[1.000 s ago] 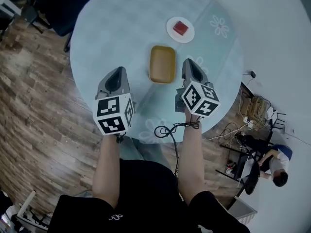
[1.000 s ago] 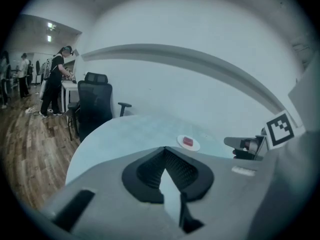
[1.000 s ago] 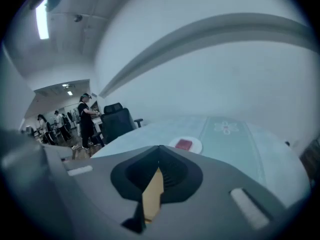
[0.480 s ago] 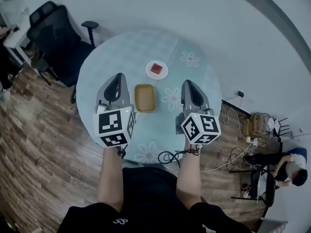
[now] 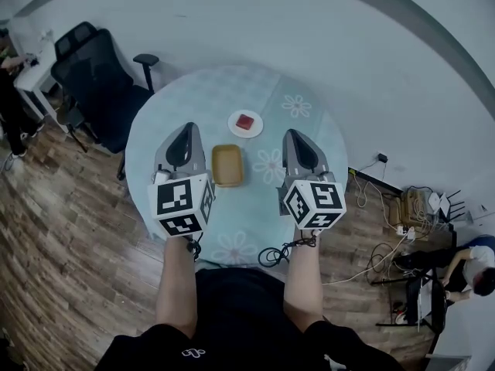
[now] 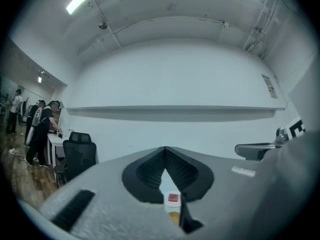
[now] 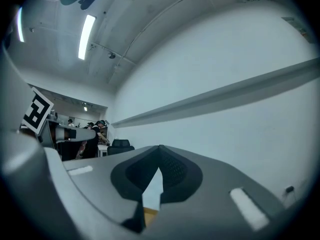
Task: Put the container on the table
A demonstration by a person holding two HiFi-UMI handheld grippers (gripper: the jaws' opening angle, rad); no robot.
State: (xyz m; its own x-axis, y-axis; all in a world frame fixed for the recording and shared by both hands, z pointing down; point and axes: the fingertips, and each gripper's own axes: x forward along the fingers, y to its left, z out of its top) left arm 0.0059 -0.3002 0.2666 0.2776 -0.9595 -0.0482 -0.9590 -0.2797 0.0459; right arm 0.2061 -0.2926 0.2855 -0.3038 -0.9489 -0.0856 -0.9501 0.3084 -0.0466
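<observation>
Two hand-held grippers are in your hands above the near half of the round worktop (image 5: pixel 203 91), one on each side of the container (image 5: pixel 227 165).

Left hand-held gripper (image 5: pixel 187 127): you hold it over the worktop's left side, pointing toward the far edge. Its own view shows the jaws meeting at their tips with nothing between them. Through the narrow slit below the tips you see the red block (image 6: pixel 173 198) and a sliver of the yellow container.

Right hand-held gripper (image 5: pixel 292 134): you hold it over the worktop's right side, roughly parallel to the left one. Its jaws are likewise drawn together on nothing, with a corner of the container visible low in the slit.

The container, a shallow yellow rectangular tray, lies flat near the worktop's middle, apart from both grippers.

Just beyond it, toward the far edge, a white plate (image 5: pixel 236 127) carries the red block.

A black office chair (image 5: pixel 97 79) stands on the wooden floor (image 5: pixel 69 230) off the worktop's left edge.
</observation>
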